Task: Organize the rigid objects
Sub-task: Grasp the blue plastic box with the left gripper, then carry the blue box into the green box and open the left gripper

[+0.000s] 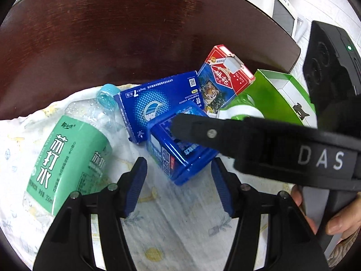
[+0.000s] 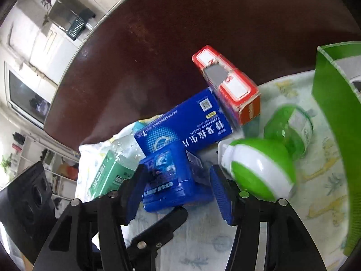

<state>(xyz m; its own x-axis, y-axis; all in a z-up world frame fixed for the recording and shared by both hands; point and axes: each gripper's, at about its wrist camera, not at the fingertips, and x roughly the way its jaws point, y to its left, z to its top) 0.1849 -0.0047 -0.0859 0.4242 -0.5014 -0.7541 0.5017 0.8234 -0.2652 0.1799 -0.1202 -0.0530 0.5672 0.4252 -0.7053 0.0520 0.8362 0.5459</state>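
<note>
Both grippers apart: right gripper (image 2: 178,194) straddles blue tin (image 2: 171,176), left gripper (image 1: 178,185) empty over cloth (image 1: 176,225).

A printed white cloth (image 1: 176,214) covers the near part of the dark brown wooden desk (image 1: 135,33). On the cloth, a clear plastic bottle with a green label (image 1: 67,158) lies on its side toward the left edge. Beside it to the right a flat blue cardboard box (image 1: 158,99) lies, with a small blue plastic case (image 1: 178,151) nearer, touching it. Behind, a red card box (image 1: 225,72) leans on the flat box. Toward the right edge lie a green and white plastic device (image 2: 261,171) and an open green carton (image 1: 277,92).
</note>
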